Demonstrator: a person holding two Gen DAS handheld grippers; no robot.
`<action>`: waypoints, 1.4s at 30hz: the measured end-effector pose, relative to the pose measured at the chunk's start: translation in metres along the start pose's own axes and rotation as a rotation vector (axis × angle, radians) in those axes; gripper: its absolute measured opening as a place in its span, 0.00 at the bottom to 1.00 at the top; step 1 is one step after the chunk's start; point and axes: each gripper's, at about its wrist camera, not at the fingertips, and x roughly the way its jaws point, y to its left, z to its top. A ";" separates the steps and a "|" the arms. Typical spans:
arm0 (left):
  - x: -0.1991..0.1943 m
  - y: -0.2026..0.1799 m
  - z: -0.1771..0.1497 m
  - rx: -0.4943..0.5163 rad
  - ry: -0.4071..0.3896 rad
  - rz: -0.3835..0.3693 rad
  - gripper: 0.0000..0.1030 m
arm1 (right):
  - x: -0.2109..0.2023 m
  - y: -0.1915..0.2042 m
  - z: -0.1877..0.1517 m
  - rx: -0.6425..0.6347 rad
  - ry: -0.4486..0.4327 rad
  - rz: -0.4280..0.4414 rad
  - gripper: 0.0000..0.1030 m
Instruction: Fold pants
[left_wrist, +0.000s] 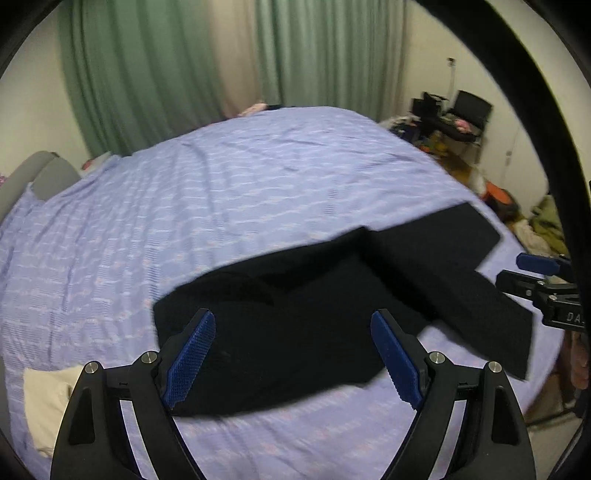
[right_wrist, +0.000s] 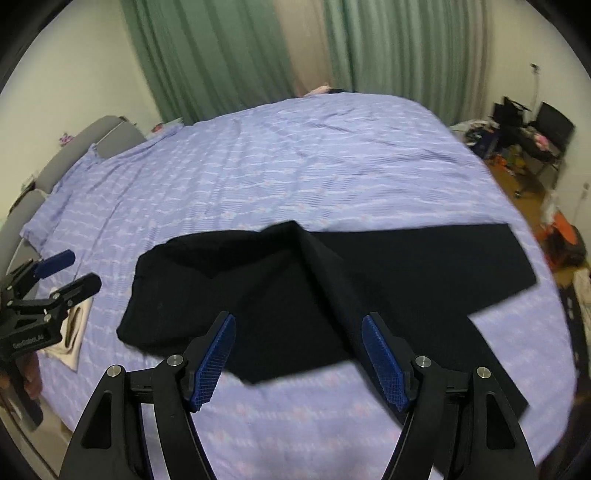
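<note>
Black pants (left_wrist: 295, 317) lie spread on the lilac bedspread (left_wrist: 221, 192), waist to the left, two legs splayed to the right. In the right wrist view the pants (right_wrist: 295, 295) show a raised crease at the crotch. My left gripper (left_wrist: 293, 354) is open and empty, hovering above the waist end. My right gripper (right_wrist: 299, 356) is open and empty, above the near edge at the crotch and the near leg. The right gripper also shows at the right edge of the left wrist view (left_wrist: 532, 273), and the left gripper at the left edge of the right wrist view (right_wrist: 70, 273).
A cream cloth (left_wrist: 44, 402) lies on the bed left of the pants. A grey headboard (right_wrist: 107, 136) is at the far left. Green curtains (left_wrist: 147, 74) hang behind the bed. A cluttered floor and a black chair (right_wrist: 550, 129) are at the right.
</note>
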 end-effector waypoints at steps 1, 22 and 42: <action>-0.007 -0.009 -0.003 -0.003 -0.001 -0.021 0.84 | -0.015 -0.008 -0.008 0.023 0.004 -0.008 0.70; -0.036 -0.246 -0.086 -0.135 0.083 0.032 0.87 | -0.095 -0.172 -0.127 -0.073 0.135 0.078 0.70; 0.040 -0.316 -0.140 -0.305 0.325 0.151 0.87 | 0.023 -0.227 -0.200 -0.309 0.465 0.081 0.69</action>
